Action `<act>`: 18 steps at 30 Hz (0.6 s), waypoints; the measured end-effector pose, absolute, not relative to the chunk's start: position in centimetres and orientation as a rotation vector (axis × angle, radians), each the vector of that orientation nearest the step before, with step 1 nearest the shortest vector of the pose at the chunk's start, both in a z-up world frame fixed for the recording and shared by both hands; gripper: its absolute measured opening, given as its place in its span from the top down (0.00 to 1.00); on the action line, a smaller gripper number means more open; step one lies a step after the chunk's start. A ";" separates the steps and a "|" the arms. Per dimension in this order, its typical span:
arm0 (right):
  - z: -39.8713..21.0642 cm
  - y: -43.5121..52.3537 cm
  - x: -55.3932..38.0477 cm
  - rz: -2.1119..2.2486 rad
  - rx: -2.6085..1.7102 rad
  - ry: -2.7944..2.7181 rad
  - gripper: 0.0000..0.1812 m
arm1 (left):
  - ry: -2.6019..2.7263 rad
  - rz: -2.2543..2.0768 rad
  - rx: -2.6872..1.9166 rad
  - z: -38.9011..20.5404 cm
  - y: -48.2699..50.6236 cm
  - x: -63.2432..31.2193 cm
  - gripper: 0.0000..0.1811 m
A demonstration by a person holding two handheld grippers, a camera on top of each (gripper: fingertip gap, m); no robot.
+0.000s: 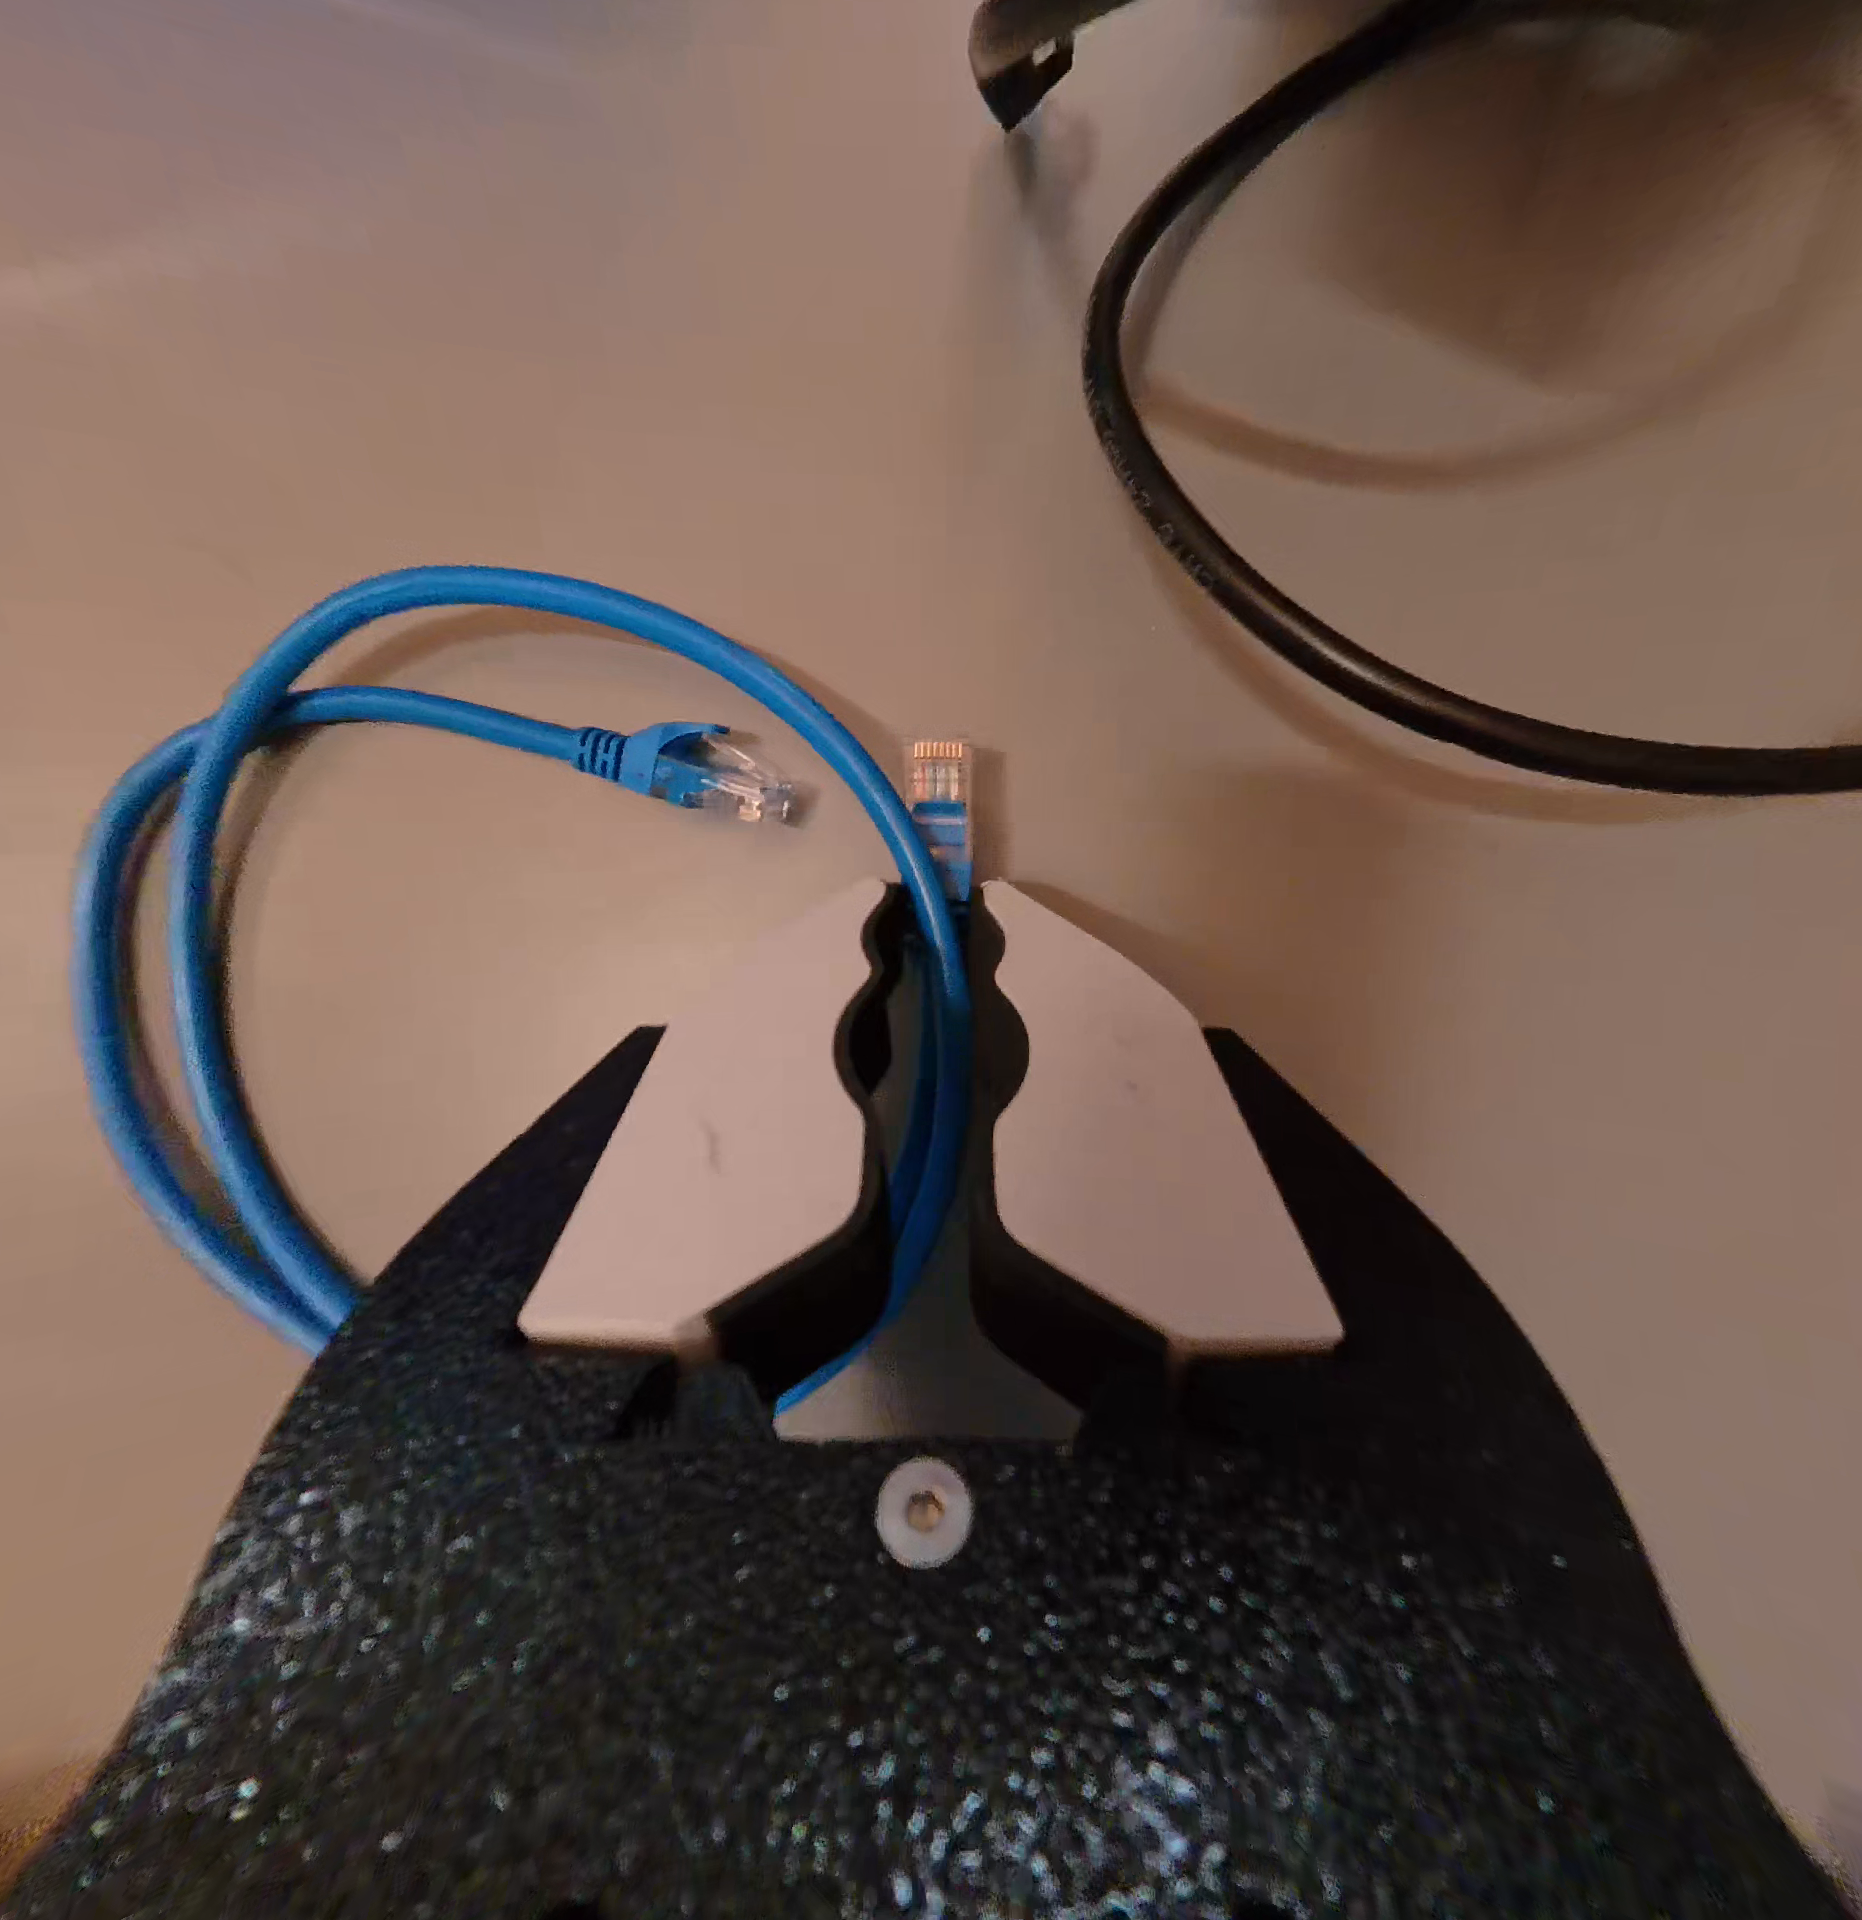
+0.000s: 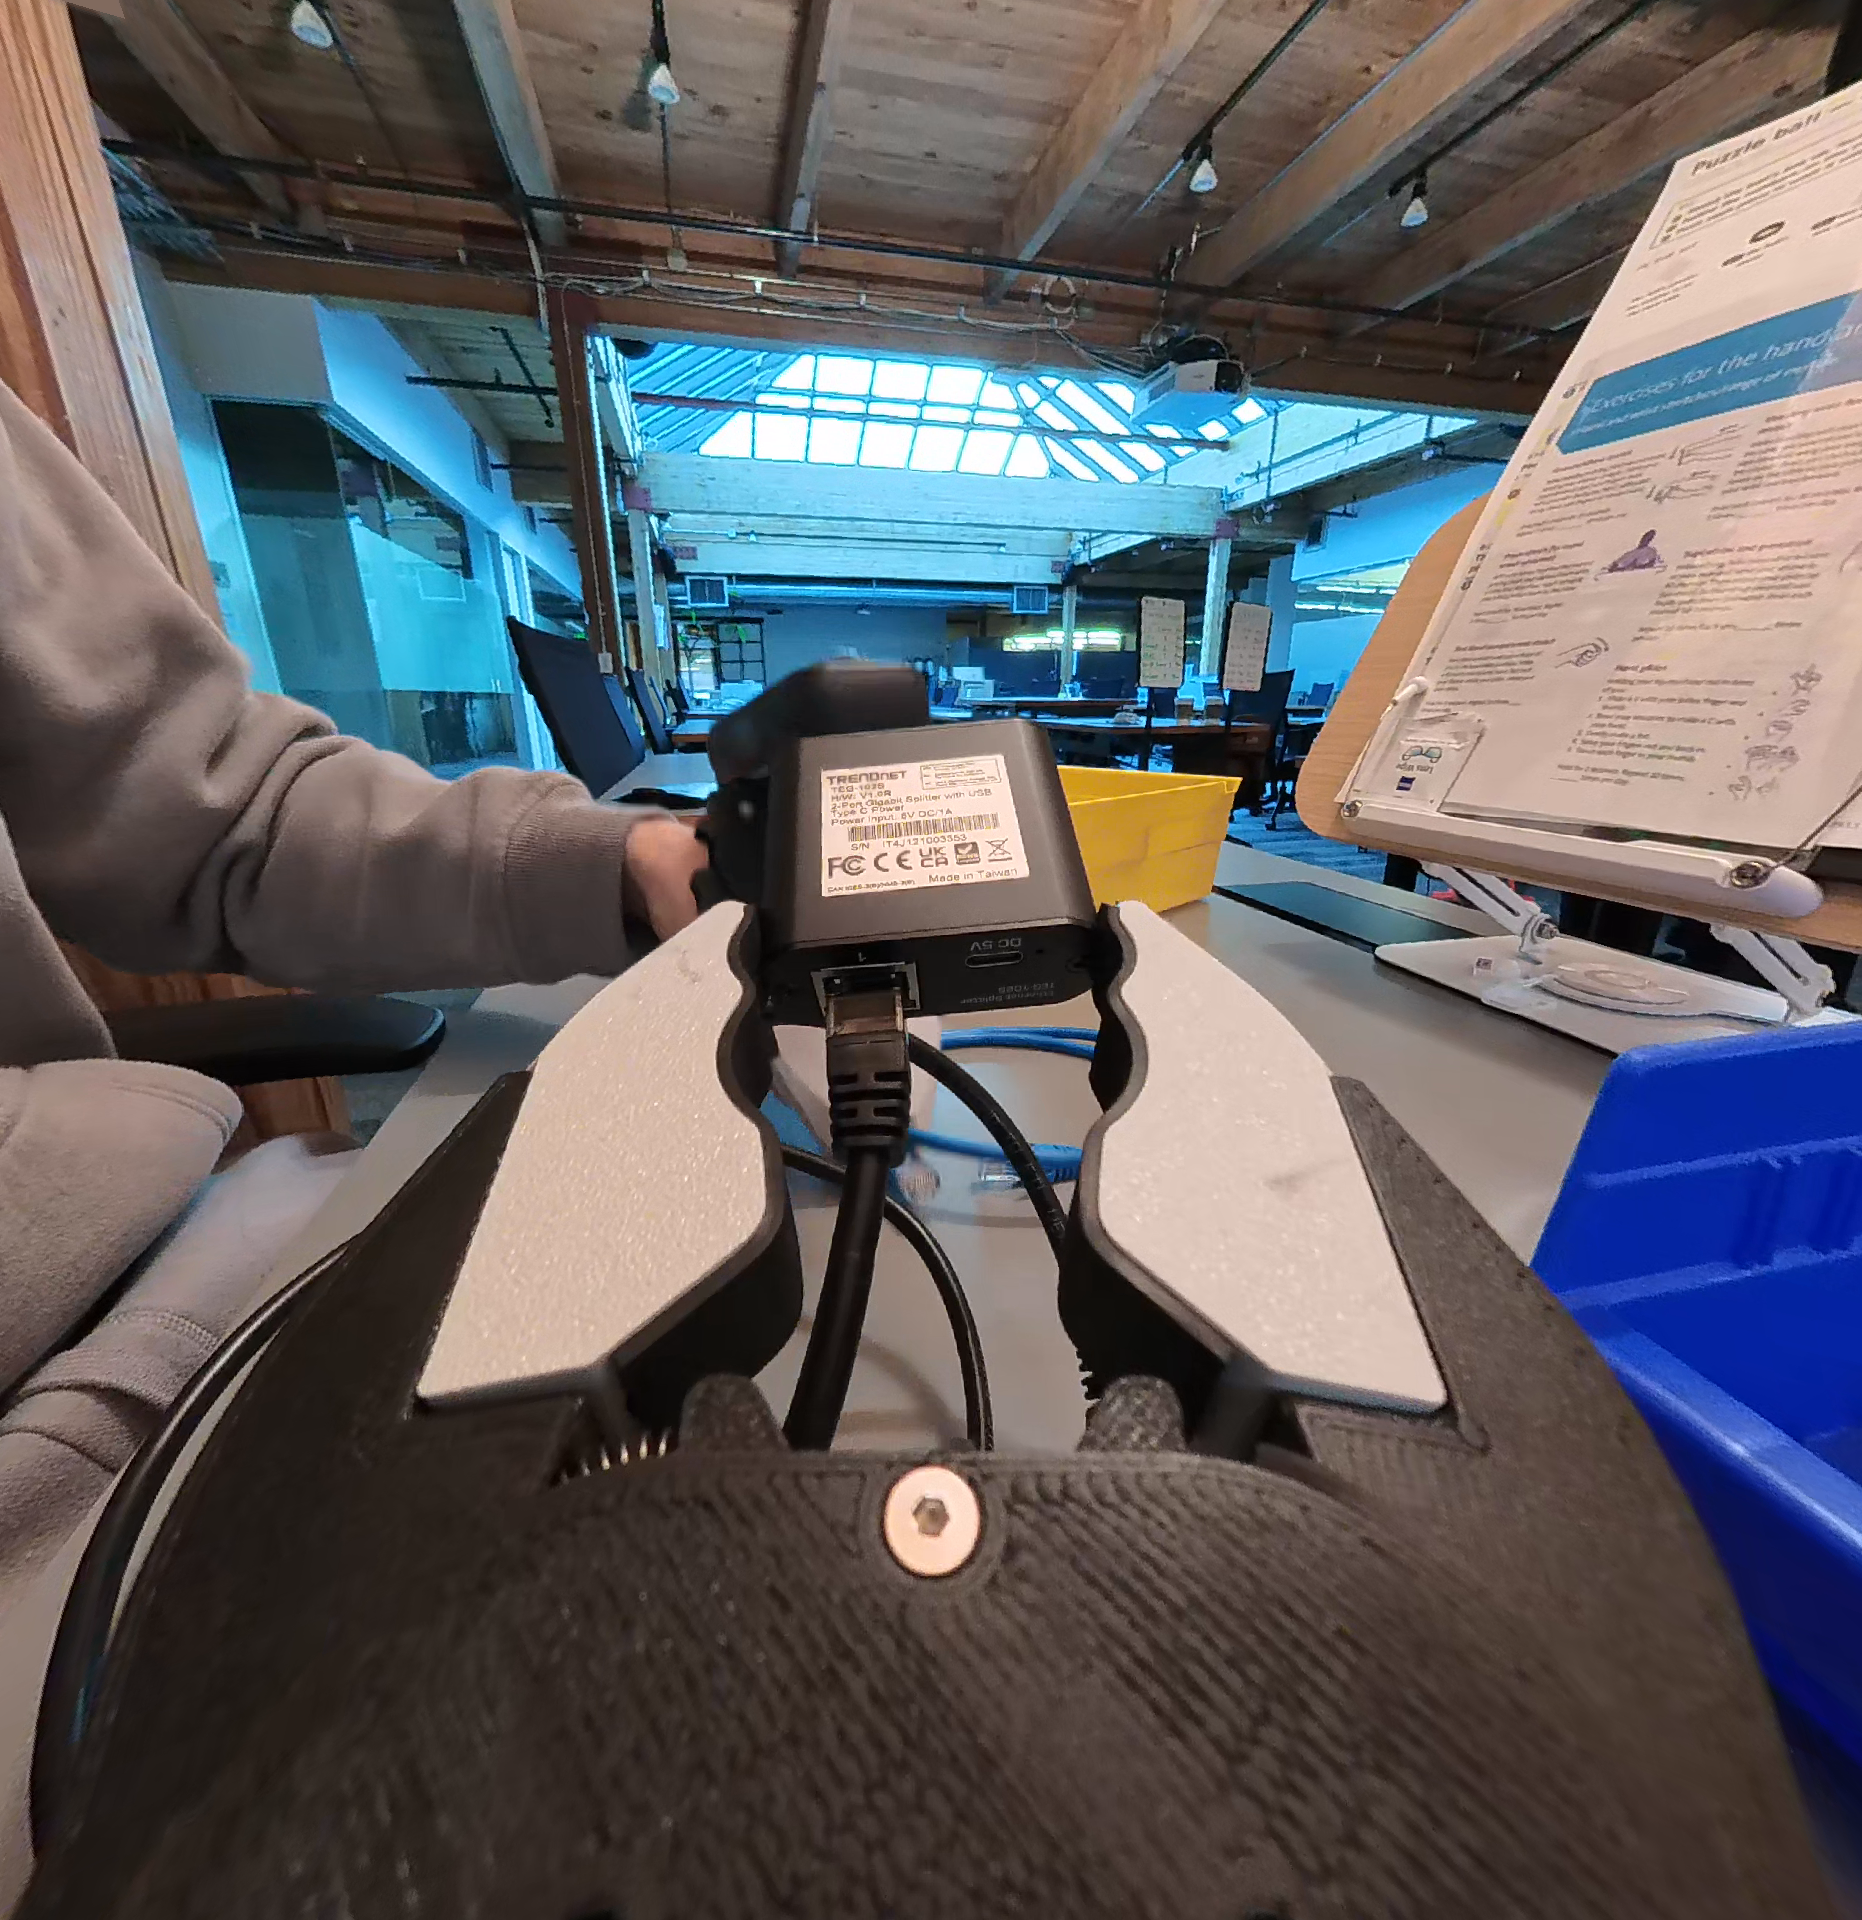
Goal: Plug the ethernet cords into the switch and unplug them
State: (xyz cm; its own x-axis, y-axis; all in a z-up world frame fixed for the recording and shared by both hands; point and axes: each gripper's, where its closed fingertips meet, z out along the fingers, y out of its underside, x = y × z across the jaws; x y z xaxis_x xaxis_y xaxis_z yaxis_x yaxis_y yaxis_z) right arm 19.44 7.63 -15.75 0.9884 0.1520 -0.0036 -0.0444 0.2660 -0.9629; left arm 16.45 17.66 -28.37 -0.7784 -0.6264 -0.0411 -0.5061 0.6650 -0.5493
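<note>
While the left gripper (image 1: 942, 891) looks down on the bench (image 1: 491, 364), its jaws are drawn nearly together on the blue cord (image 1: 194, 935), pinching it just behind one plug (image 1: 939, 781), which sticks out clear of the tips and points away from the camera. From the pinch the cord runs back between the jaws and also arcs out to the left in a double loop lying on the bench. Its other plug (image 1: 735, 781) lies free on the bench just left of the held one, apart from the jaws. A black cord (image 1: 1145, 457) curves across the bench to the upper right, well apart from the blue one.

Over on the other side, the right gripper (image 2: 932, 935) has its jaws spread to a middling width and clamped on the two sides of the switch (image 2: 922, 831), a small black box with a white label on top, held off the bench with its port face toward the camera. A black plug (image 2: 867, 1023) sits in the left port, and its cord drops down between the jaws. Behind the switch, a hand (image 2: 662, 868) in a grey sleeve (image 2: 283, 790) holds the other gripper. A yellow bin (image 2: 1150, 836) stands beyond, a blue bin (image 2: 1737, 1299) at the right edge, and a stand with printed sheets (image 2: 1633, 623) at upper right
</note>
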 end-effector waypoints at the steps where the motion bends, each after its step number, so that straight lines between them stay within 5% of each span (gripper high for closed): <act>1: -15.8 7.6 19.4 0.136 -1.300 -0.101 0.67 | 2.667 -0.763 -0.902 -27.6 17.7 16.1 0.94; 9: -16.8 8.8 18.1 0.149 -1.403 -0.184 0.67 | 2.772 -0.691 -0.733 -19.3 16.0 15.1 0.94; 18: -18.2 10.2 16.8 0.150 -1.527 -0.260 0.67 | 2.822 -0.585 -0.598 -17.4 15.0 16.3 0.94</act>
State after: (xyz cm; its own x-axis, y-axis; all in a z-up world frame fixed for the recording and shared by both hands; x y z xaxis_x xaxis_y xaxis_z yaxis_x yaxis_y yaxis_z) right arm 16.84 10.17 -18.24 0.9632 0.2583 0.0738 0.0651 0.0421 -0.9970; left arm 16.26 15.01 -17.44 -0.8988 -0.4246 -0.1089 -0.3463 0.8401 -0.4174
